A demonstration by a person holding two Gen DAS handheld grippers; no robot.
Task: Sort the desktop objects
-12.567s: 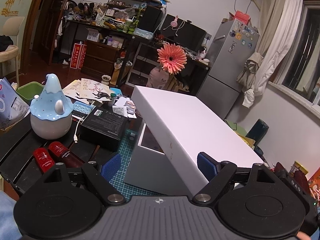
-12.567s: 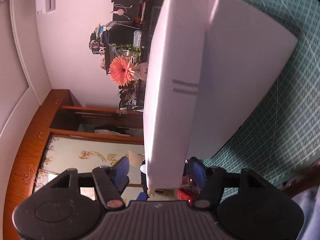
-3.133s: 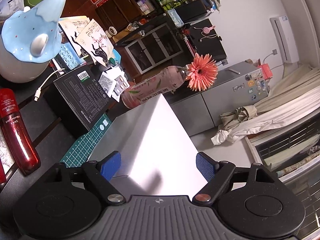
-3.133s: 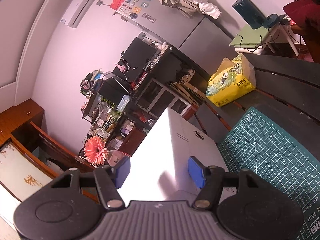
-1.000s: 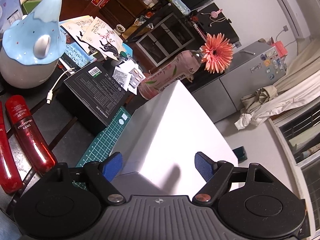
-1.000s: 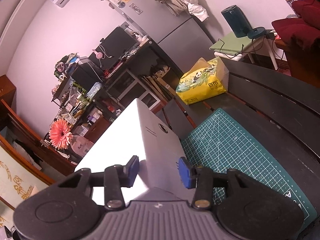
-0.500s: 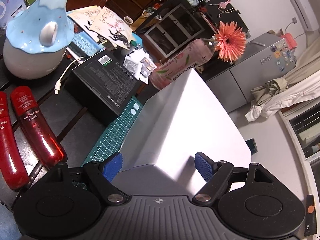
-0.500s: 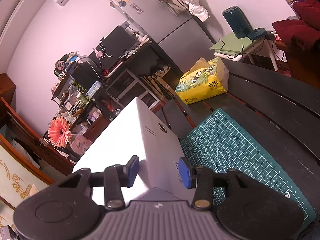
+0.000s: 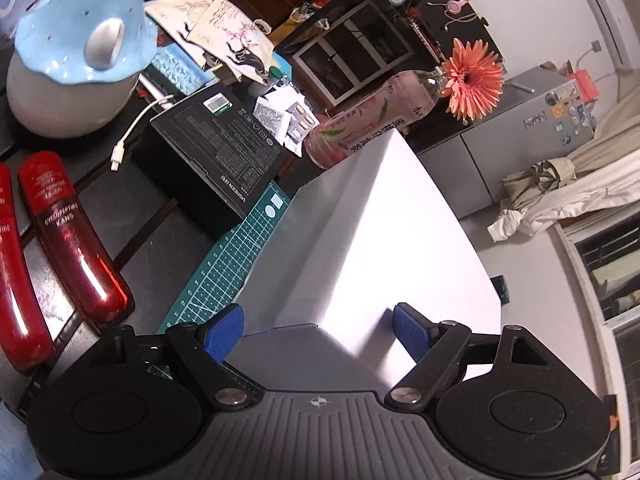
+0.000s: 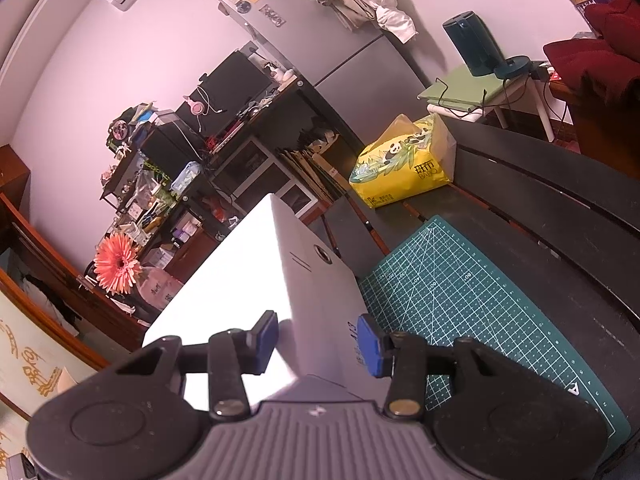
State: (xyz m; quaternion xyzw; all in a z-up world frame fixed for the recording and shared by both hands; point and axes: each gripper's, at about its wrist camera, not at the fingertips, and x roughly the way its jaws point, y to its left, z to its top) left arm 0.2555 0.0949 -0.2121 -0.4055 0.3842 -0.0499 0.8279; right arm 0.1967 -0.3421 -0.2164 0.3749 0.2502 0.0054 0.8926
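Observation:
A closed white box [image 9: 360,240] stands on the green cutting mat [image 9: 224,264] on the dark slatted desk. My left gripper [image 9: 319,332] straddles its near corner and its jaws are opening. One blue pad hangs over the mat and the other over the lid, neither pressing. In the right wrist view the same white box [image 10: 224,300] shows its top and a grey side with a round hole. My right gripper [image 10: 318,342], rolled sideways, straddles the box's upper edge, one pad against the top and one against the side.
Two red tubes [image 9: 72,240] lie left of the mat, with a black carton [image 9: 216,148], a white cable [image 9: 132,132] and a blue-and-white ceramic pot [image 9: 76,60] behind them. A pink bottle holding an orange flower [image 9: 360,124] stands behind the box. A yellow tissue pack [image 10: 404,164] sits at the desk's far end.
The left gripper's jaws have spread a little and its view has tipped, showing more of the red tubes. The right gripper and the box have not moved.

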